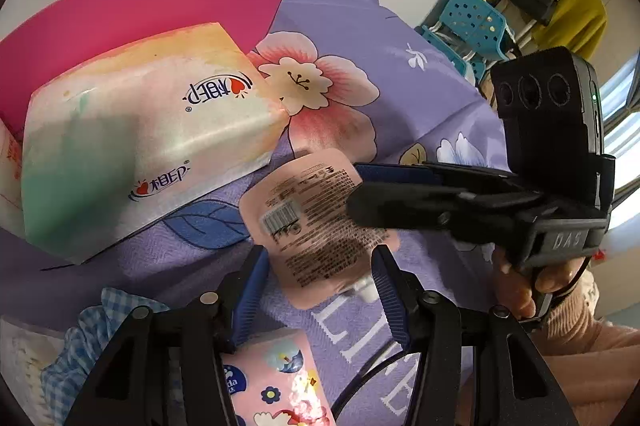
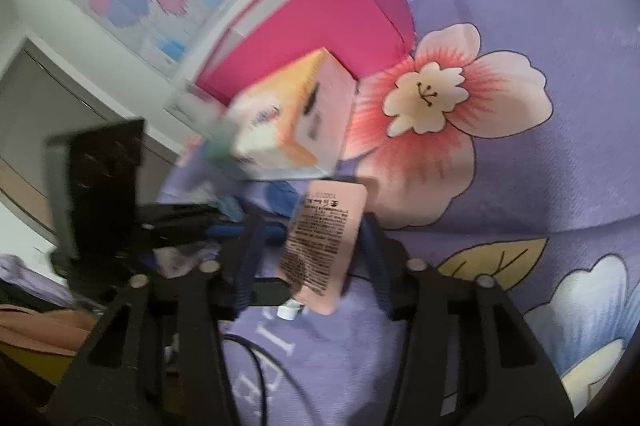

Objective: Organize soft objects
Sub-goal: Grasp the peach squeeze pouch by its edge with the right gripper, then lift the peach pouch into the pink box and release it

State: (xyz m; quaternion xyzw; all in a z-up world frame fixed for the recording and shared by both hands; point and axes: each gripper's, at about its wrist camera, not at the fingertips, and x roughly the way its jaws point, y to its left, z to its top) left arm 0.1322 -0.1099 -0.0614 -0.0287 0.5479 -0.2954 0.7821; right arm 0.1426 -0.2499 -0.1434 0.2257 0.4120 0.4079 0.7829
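Note:
A pink pouch point(image 1: 316, 222) with a barcode, small print and a white cap hangs tilted above the purple bedspread point(image 1: 400, 66). My left gripper point(image 1: 318, 254) is shut on its cap end, a blue pad against each side edge. From the right, my right gripper point(image 1: 354, 186) reaches over the pouch's upper corner, one finger in front and one behind. In the blurred right wrist view the pouch point(image 2: 324, 246) stands between the fingers of the right gripper point(image 2: 312, 222). One pad touches it and a gap shows at the other, so this gripper is open.
A large pastel tissue pack point(image 1: 140, 146) leans against an open pink box point(image 1: 140, 6) at the left. A small pink tissue pack point(image 1: 276, 378) and a blue checked cloth point(image 1: 80, 346) lie under my left gripper. A hand point(image 1: 520, 290) holds the right gripper. A blue basket point(image 1: 468, 18) stands beyond the bed.

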